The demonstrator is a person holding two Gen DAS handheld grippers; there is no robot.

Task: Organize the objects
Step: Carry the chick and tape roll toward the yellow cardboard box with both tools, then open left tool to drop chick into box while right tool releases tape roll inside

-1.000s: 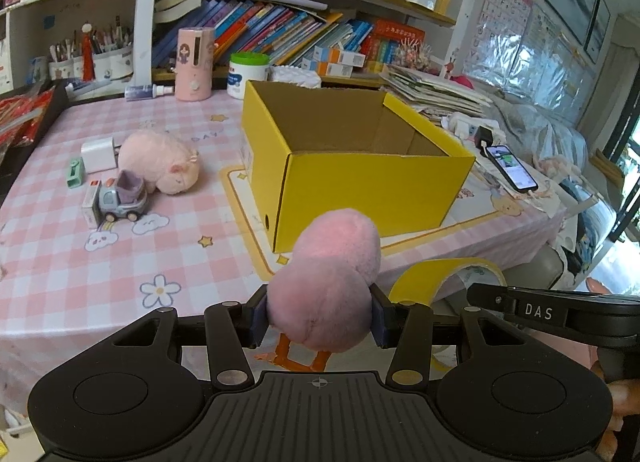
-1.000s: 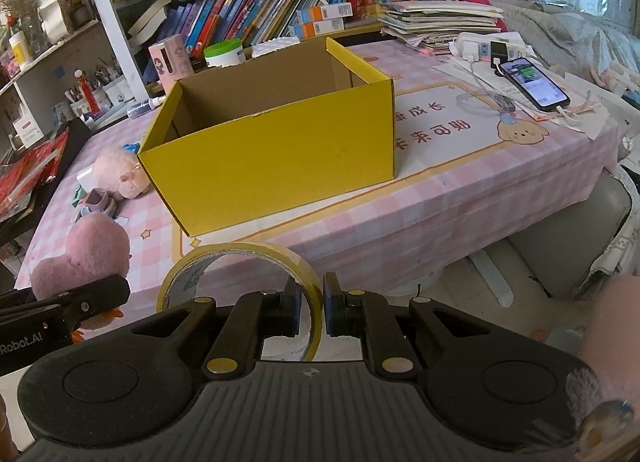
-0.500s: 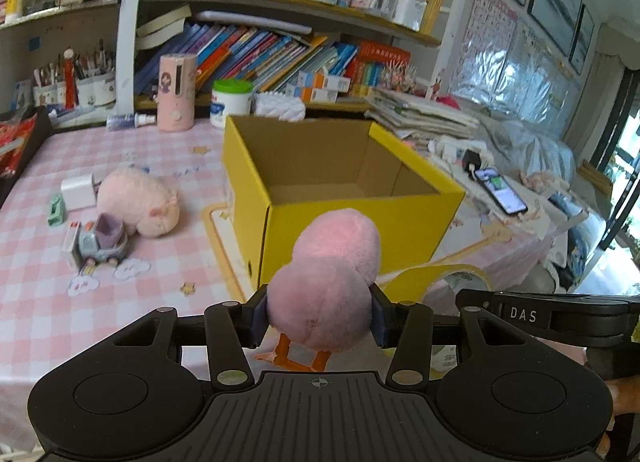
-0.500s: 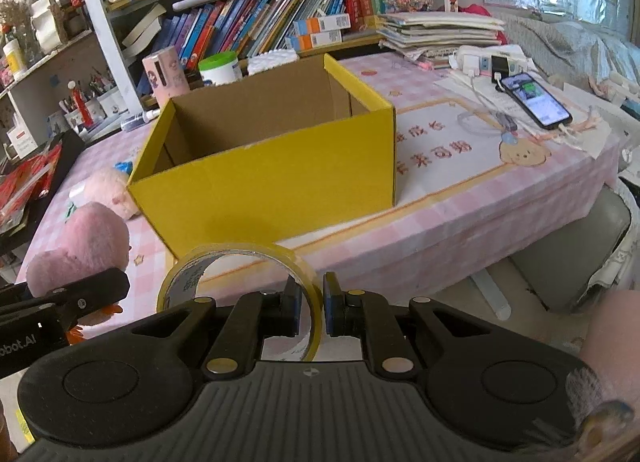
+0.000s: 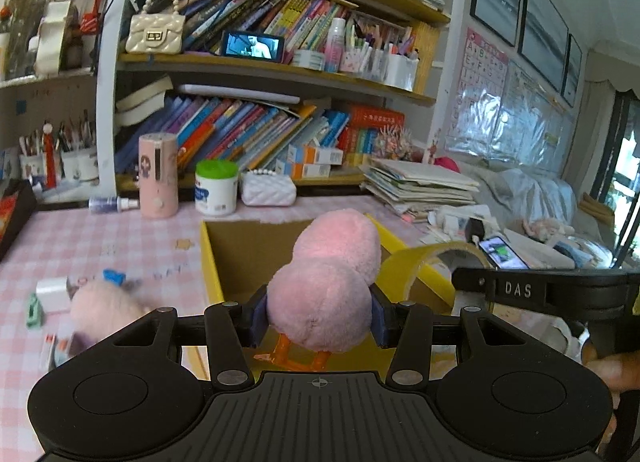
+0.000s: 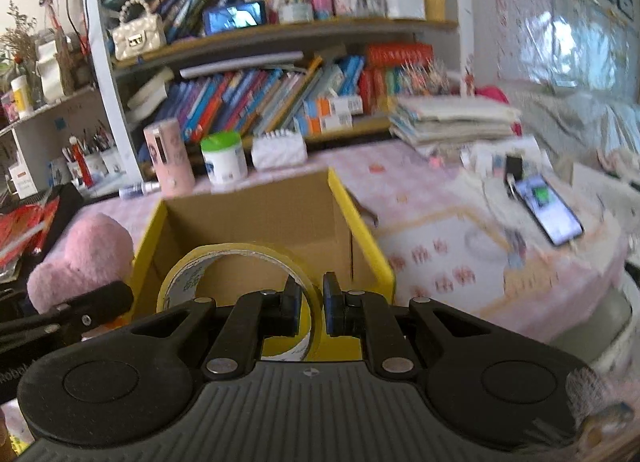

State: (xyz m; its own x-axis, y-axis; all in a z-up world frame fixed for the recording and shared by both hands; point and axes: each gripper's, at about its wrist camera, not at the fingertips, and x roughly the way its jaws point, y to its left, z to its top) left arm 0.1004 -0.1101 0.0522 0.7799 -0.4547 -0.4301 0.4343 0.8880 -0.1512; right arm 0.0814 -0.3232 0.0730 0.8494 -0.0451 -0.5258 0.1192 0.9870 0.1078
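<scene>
Over the box point(image 5: 240, 262), the left claw point(image 5: 318, 316) squeezes a soft, light plush point(image 5: 324, 290); the right claw point(image 6: 311, 304) pinches the stiff tape roll point(image 6: 240, 258) by its rim.

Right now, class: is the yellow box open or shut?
Open. The box has no lid or flaps over its top, and its brown inner walls show in both views.

You have a pink two-lobed plush toy point(image 5: 324, 294) with orange feet, squeezed at its lower lobe, above the open yellow cardboard box point(image 6: 256, 222) on the pink checked surface point(image 5: 100, 246). Your yellow tape roll point(image 6: 240, 282) stands upright over the box's near wall.
</scene>
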